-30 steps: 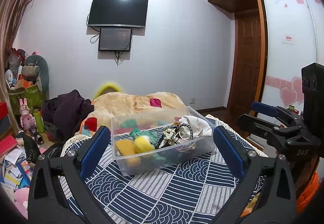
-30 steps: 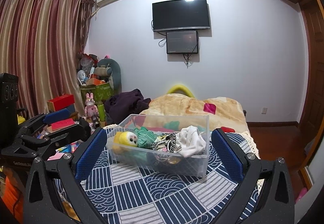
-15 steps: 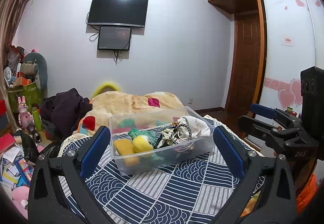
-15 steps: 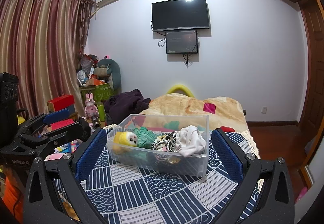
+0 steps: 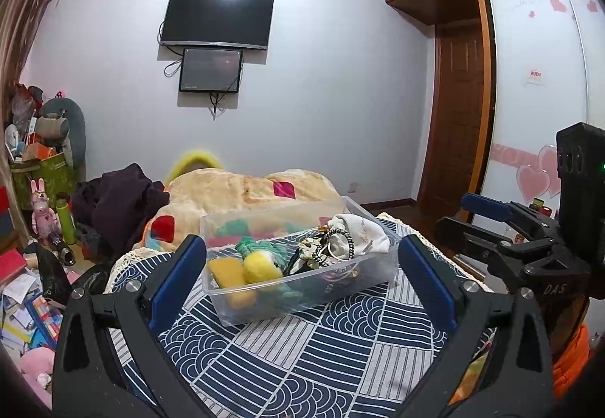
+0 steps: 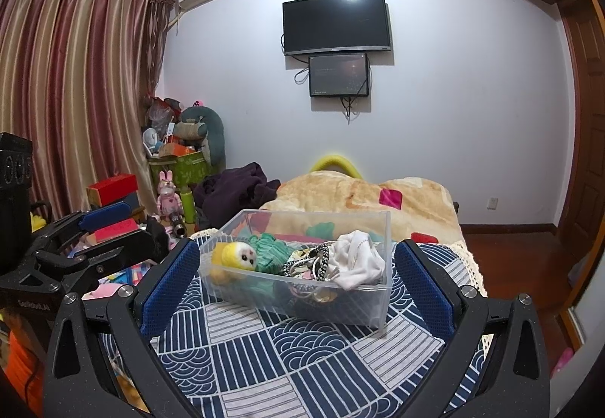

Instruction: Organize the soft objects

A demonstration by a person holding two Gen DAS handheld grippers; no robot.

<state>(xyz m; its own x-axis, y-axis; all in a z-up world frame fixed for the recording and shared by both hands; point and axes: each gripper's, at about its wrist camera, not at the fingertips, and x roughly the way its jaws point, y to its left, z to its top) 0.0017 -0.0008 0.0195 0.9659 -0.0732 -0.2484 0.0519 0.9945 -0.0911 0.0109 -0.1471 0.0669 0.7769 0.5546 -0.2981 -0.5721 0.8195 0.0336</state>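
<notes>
A clear plastic bin (image 5: 302, 300) (image 6: 355, 308) sits on a blue patterned cloth. In it lie a yellow plush toy in green knit (image 5: 261, 264) (image 6: 234, 255), a white cloth pouch (image 5: 359, 236) (image 6: 359, 259) and a tangle of black-and-white bands (image 5: 321, 251) (image 6: 314, 263). My left gripper (image 5: 300, 259) is open and empty, its fingers either side of the bin's near wall. My right gripper (image 6: 297, 263) is open and empty, also framing the bin. Each gripper shows at the edge of the other's view.
The blue patterned cloth (image 5: 302, 361) (image 6: 283, 361) covers the near end of a bed with a beige blanket (image 5: 245, 191) (image 6: 359, 195). Dark clothes (image 5: 121, 198) lie at the left. Toys, boxes and papers (image 5: 30, 289) crowd the floor left. A wardrobe and door (image 5: 461, 115) stand right.
Both grippers stay open and almost still. The left view has tilted up slightly, so the bin sits a little lower in it.
</notes>
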